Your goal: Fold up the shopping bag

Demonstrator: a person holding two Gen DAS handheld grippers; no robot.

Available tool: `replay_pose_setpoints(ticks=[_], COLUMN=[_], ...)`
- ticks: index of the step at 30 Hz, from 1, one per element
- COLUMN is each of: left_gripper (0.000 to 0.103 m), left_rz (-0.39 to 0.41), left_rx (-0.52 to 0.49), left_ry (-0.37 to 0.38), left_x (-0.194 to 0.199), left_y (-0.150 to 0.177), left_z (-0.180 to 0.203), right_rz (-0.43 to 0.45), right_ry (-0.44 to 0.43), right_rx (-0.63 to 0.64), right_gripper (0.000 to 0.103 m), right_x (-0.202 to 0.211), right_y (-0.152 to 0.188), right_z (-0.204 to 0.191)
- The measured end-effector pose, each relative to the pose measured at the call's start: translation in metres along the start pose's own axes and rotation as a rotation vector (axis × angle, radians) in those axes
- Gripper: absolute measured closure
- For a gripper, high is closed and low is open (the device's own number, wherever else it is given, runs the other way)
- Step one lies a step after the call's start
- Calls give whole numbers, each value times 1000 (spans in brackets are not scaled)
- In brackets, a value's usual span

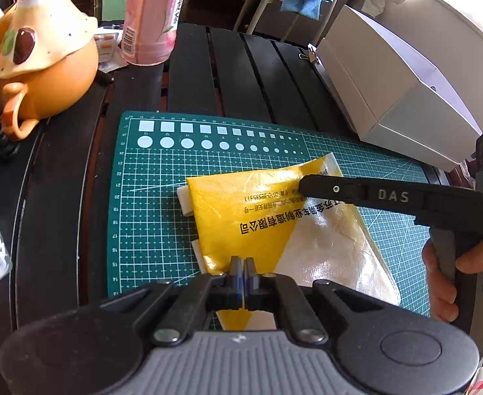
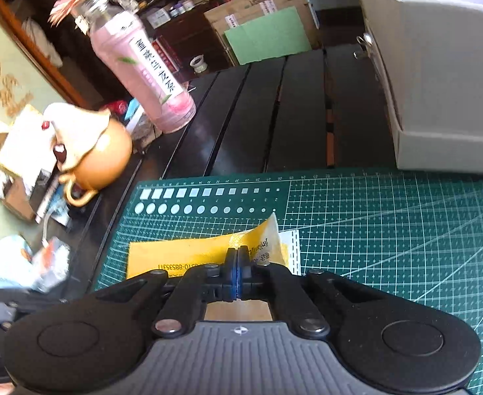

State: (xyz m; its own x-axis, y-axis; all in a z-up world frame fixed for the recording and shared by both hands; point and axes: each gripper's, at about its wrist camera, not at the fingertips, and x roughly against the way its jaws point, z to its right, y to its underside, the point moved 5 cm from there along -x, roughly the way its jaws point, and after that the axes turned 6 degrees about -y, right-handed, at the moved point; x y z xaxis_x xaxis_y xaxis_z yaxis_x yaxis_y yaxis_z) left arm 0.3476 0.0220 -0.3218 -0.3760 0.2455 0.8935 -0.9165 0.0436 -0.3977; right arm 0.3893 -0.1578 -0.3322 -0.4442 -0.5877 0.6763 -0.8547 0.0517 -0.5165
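A yellow and white woven shopping bag [image 1: 241,210] lies folded on the green cutting mat [image 1: 149,197], black print facing up. My left gripper [image 1: 243,261] is shut, its tips resting on the bag's near part; bag shows under its frame. I cannot tell whether it pinches a layer. My right gripper [image 1: 302,187] reaches in from the right, held by a hand [image 1: 439,279]. In the right wrist view this gripper [image 2: 238,251] is shut on the bag [image 2: 182,253] at its far edge, where a corner curls up off the mat [image 2: 389,230].
An orange teapot [image 1: 43,75] with a cream lid and a pink bottle [image 1: 151,16] stand at the back left on the dark slatted table. A white box [image 1: 389,75] borders the mat's right back corner, with a binder clip [image 1: 310,54] beside it.
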Motion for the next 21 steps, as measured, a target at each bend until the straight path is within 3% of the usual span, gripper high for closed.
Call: replay_pose_setpoints(ticks=[1,3,4,6,7,9,11,14,21], left_gripper=[101,101,101,101,101,101,101,101,101], left_rz=[0,-2,-5,-8,-10,-14,-14,-12,-17], left_rx=[1,6,14,22,26,33,34,32,42], left_ry=[2,9,19,27,33,40,42,42,54], left_x=[0,0,-1,-2,-2,-2,-3,-2,-4], left_y=[0,0,0,0,-1,-1,-1,0,-1], left_z=[0,-1,-3,-4,-5,-6,-7,-6,-9], right_rz=[2,31,110,224,251,281,338,385,418], right_ry=[-13,-33,-52,-42,-34,-26,-20,0,-54], right_rx=[-5,-32,-45,-13,23,89,215,396,445], right_gripper=[94,72,66,43,37,12,4,4,6], right_x=[4,14,30,57,67,82,100,112,120], right_y=[-1,-5,-11,-19,-20,-22,-20,-14,-18], right_z=[-1,-3,-7,-15,-20,-29,-43,-63,-78])
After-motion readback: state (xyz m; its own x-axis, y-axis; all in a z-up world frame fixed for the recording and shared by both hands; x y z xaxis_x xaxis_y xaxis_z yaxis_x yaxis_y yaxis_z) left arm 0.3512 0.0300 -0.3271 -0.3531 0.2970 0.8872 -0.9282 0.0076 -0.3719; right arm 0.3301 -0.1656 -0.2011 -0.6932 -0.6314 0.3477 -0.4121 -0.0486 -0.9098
